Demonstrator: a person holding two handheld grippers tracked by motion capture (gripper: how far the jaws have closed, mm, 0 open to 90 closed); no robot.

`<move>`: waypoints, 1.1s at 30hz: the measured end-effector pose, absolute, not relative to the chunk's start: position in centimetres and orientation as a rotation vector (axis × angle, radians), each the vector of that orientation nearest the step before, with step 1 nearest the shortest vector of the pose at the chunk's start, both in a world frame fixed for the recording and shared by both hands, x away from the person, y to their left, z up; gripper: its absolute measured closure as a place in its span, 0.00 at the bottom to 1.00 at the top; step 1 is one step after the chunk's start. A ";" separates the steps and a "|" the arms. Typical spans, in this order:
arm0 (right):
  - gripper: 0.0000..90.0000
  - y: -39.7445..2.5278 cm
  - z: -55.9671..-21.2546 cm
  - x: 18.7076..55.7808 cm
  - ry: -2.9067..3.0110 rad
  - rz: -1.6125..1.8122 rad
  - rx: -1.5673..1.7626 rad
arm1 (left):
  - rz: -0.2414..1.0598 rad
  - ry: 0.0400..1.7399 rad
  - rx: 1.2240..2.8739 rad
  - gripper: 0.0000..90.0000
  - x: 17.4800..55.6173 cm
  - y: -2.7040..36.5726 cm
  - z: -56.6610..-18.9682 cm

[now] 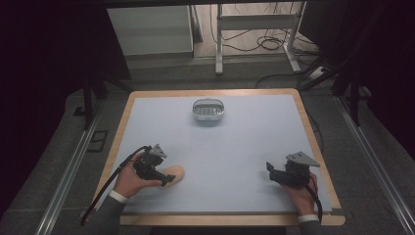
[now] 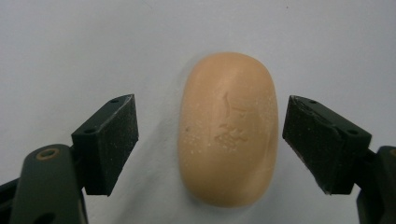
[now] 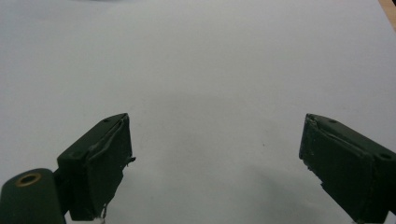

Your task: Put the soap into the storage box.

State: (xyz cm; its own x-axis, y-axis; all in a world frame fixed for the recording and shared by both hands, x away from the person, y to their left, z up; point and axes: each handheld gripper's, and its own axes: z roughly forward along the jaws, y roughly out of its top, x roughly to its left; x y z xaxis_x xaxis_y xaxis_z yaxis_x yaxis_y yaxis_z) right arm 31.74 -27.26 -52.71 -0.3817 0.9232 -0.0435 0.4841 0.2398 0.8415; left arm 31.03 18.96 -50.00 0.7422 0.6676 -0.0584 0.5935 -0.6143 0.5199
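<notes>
Peach soap bar btwn open jaws

Both grippers' jaws apart (seemingly wide)

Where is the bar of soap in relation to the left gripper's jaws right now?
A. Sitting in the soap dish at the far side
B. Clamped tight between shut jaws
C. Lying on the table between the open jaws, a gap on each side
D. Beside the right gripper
C: in the left gripper view the bar of soap lies flat on the table between the left gripper's spread jaws, with table showing on either side of it.
</notes>
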 end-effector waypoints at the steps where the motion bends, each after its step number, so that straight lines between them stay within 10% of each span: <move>1: 0.11 -27.2 -52.7 31.7 1.967 1.039 1.283 | 0.188 0.951 2.429 0.21 31.0 18.9 -50.1; 33: 0.11 -27.2 -52.7 31.7 1.961 1.029 1.289 | 0.149 0.934 2.508 0.36 31.2 17.3 -51.8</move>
